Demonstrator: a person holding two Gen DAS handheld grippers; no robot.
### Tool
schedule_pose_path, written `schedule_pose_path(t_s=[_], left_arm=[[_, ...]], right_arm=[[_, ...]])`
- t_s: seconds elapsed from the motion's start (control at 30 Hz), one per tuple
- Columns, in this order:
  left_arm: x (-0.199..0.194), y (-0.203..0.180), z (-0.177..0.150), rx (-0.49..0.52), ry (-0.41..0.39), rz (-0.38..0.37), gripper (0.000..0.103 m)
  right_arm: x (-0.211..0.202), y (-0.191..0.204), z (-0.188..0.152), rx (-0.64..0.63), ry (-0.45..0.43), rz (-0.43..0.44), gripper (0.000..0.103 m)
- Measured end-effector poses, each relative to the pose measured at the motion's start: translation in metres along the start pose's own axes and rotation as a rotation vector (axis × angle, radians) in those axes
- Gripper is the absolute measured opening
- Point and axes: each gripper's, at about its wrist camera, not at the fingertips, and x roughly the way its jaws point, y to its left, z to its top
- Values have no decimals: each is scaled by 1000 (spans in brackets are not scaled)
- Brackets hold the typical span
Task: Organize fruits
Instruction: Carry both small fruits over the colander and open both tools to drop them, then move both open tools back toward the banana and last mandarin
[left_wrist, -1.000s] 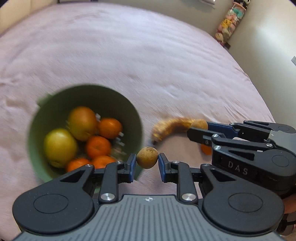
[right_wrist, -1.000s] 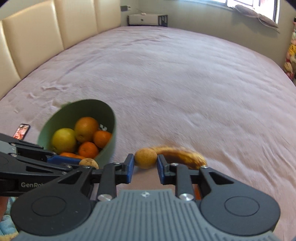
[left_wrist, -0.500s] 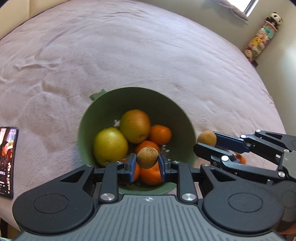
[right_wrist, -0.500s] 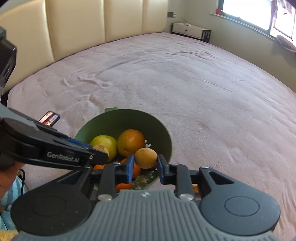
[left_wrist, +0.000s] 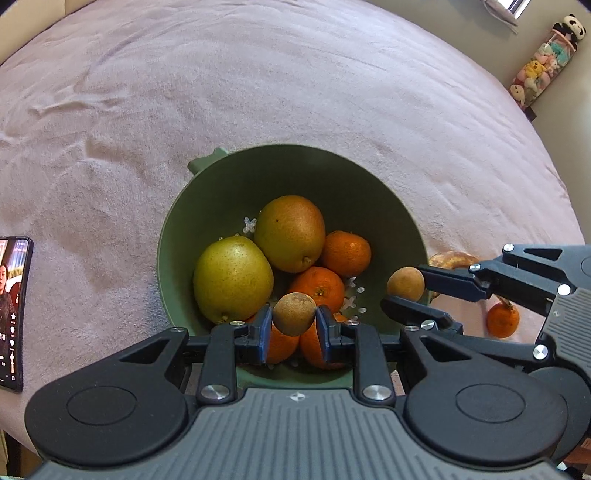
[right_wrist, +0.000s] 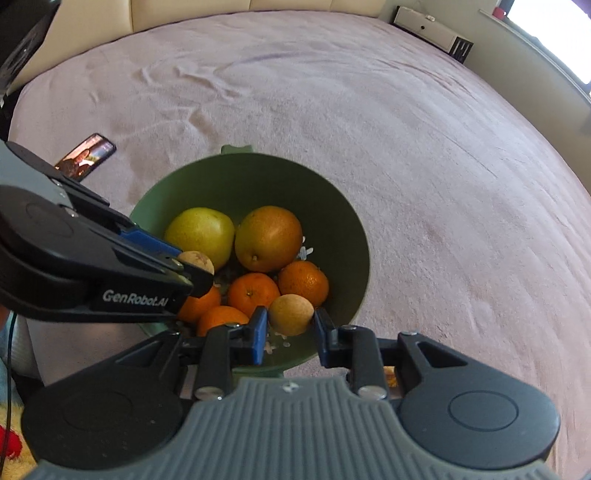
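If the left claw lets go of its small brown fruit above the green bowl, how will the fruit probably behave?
The small brown fruit is round, so it will probably roll off the piled oranges into a gap. The green bowl has high walls, which should keep it in. It looks light and firm.

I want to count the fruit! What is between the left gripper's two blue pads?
A small round brown fruit, pinched between the left gripper pads above the green bowl. The left wrist view shows it best.

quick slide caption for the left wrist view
Left gripper holds a small round brown fruit over a green bowl of pears and oranges.
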Motion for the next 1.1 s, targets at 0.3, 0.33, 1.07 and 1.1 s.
schedule_pose_path(t_s=[0.3,0.33,1.07,1.1], left_arm=[[18,-1,4,-6,44,16,28],[20,-1,4,-6,48,17,28],[26,-1,7,-27,63,16,44],[26,-1,7,-27,63,17,46]], right_arm=[[22,5,7,-98,56,-4,23],[25,6,6,-107,60,-4,23],[31,0,-1,-116,63,19,23],[29,0,-1,-116,61,17,23]])
